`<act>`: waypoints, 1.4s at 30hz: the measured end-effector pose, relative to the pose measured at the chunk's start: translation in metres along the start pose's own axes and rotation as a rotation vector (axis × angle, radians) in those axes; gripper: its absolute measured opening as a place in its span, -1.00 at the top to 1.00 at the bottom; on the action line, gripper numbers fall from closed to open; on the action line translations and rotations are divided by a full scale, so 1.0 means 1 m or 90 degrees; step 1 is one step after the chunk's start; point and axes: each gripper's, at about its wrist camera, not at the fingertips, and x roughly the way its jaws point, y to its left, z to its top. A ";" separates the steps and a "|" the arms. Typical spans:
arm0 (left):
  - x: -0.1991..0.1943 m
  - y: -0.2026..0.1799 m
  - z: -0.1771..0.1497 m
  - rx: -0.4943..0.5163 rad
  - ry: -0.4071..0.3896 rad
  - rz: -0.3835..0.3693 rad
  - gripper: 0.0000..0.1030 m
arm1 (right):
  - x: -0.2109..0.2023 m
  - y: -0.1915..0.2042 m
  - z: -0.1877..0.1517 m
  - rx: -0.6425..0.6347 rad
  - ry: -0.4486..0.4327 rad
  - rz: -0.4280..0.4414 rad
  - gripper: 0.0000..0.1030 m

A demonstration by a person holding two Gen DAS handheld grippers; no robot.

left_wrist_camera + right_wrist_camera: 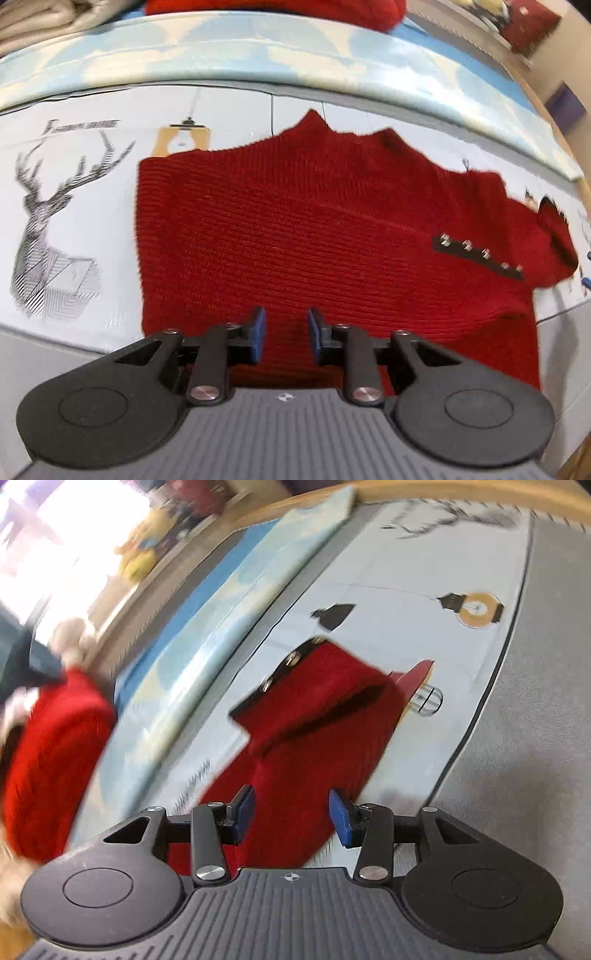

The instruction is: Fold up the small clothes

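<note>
The dark red ribbed knit sweater [314, 229] lay spread on the white printed mat with the stag drawing [74, 221], its neckline toward the mat's far edge and its hem running off the near edge under the left gripper [286, 338]. That claw stood released, its blue pads a little apart with only fabric below them, nothing pinched. The right gripper [291, 818] was also released, jaws wider, hovering over the sleeve end of the sweater [325, 709], which lay partly doubled near the mat's right edge beside the black strip with metal studs [480, 256]. The likely trouble from here was a poor pinch — the thick, loose knit could give up only its top layer to the pads, so the fold would drag one ply and bunch the rest. The studded strip might also catch on the ribbing as the sleeve came across, pulling the body askew toward the mat's edge. Hard to read — the right wrist view was smeared by motion, so how the sleeve was doubled could not be told, nor what the bright red bundle with pale trim [55, 760] at its left edge was. The sweater's hem was hidden beneath the left gripper's body, and the other sleeve was not visible.
</note>
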 end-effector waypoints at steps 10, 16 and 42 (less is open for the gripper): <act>-0.052 -0.021 -0.028 -0.018 -0.125 0.040 0.23 | 0.053 -0.036 0.033 0.192 -0.009 0.033 -0.14; -0.044 -0.002 -0.006 -0.118 -0.113 -0.010 0.25 | 0.070 -0.054 0.043 0.240 -0.041 0.022 -0.14; -0.079 0.087 0.026 -0.294 -0.156 -0.030 0.26 | 0.003 0.163 -0.243 0.140 0.315 0.355 0.71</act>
